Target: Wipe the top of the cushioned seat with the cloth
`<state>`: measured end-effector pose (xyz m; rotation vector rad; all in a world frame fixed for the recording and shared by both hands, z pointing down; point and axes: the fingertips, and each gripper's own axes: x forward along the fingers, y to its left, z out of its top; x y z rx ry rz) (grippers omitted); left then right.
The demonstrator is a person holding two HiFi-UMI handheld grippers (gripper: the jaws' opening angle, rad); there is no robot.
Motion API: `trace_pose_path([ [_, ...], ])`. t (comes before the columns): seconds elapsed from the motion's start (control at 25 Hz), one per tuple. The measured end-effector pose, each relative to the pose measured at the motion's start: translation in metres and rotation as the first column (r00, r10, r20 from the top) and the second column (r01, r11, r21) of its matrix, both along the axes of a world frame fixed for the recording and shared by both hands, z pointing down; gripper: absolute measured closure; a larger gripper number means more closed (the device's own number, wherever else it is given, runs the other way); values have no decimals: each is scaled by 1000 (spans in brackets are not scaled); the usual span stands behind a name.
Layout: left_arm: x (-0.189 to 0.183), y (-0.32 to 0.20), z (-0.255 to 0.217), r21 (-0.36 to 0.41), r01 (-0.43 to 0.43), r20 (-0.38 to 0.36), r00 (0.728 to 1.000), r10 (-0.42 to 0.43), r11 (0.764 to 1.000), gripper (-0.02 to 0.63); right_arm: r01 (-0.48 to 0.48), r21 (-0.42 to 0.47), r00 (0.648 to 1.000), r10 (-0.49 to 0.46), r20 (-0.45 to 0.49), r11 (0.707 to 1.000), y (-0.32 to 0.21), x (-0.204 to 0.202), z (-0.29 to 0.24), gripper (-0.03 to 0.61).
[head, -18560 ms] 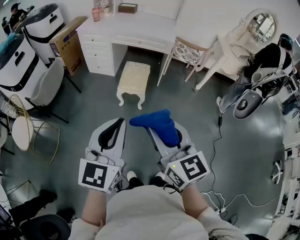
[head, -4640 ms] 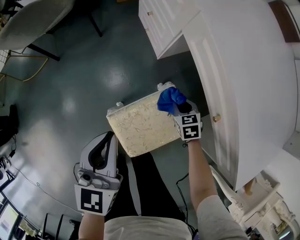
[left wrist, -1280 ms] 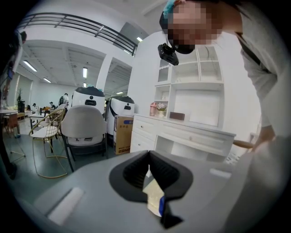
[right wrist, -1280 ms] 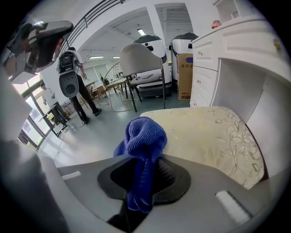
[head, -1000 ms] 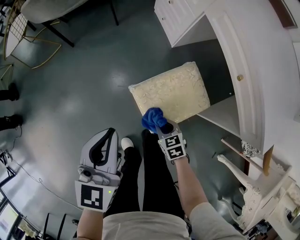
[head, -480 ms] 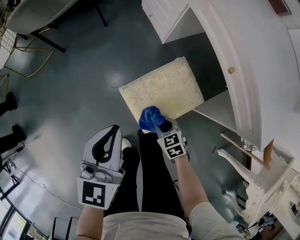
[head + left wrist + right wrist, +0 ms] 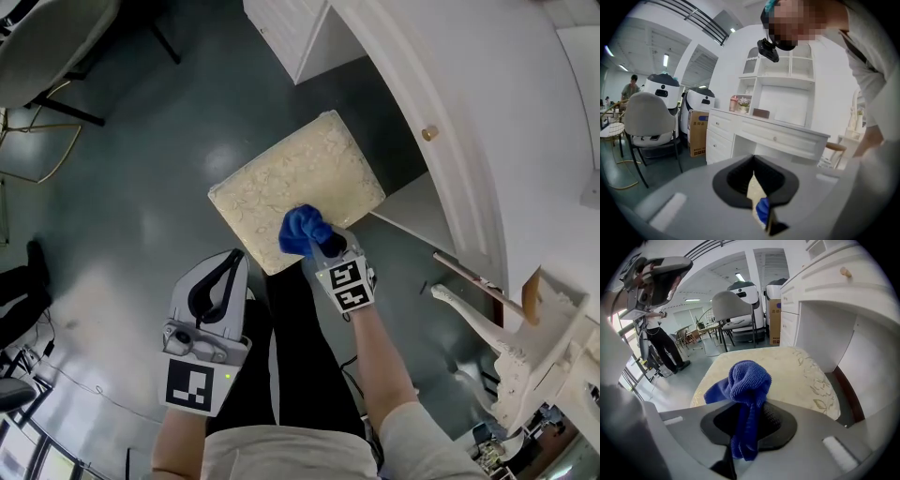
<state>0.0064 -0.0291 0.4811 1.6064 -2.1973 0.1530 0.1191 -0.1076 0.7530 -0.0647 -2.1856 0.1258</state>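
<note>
The cream patterned cushioned seat [image 7: 281, 173] stands on the dark floor, partly under the white desk. The bunched blue cloth [image 7: 300, 230] rests on the seat's near edge, and my right gripper [image 7: 316, 244] is shut on it. In the right gripper view the cloth [image 7: 746, 380] stands up from the jaws and hangs down between them, with the seat [image 7: 799, 373] spread out beyond. My left gripper [image 7: 232, 262] hangs shut and empty over the floor, left of the seat. The left gripper [image 7: 754, 185] shows only a thin slit between its jaws.
A white desk [image 7: 487, 112] with a drawer unit [image 7: 281, 23] runs along the right. A white chair's carved legs [image 7: 483, 323] stand lower right, and a grey chair [image 7: 42, 42] upper left. The holder's dark-trousered legs [image 7: 300, 366] stand just short of the seat. A person [image 7: 661, 341] stands far off.
My right gripper has carried the cloth from the seat's near corner a little further onto the seat along its near edge. The left gripper stays shut and low.
</note>
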Motion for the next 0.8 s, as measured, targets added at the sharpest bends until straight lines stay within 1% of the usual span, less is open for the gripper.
trace_pose_path([
  [0.12, 1, -16, 6, -2, -32, -13, 999, 32, 999, 612, -25, 4, 1000, 25, -3, 1000, -16, 2, 0, 497],
  [0.28, 0, -37, 13, 1, -65, -24, 998, 65, 998, 612, -21, 17, 1000, 21, -3, 1000, -33, 5, 2, 497],
  [0.52, -2, -62, 24, -10, -91, -47, 995, 90, 996, 612, -38, 27, 999, 38, 7, 999, -63, 7, 3, 497],
  [0.8, -10, -84, 29, -12, -106, -46, 993, 105, 994, 612, -97, 45, 995, 97, 5, 994, -105, 10, 0, 495],
])
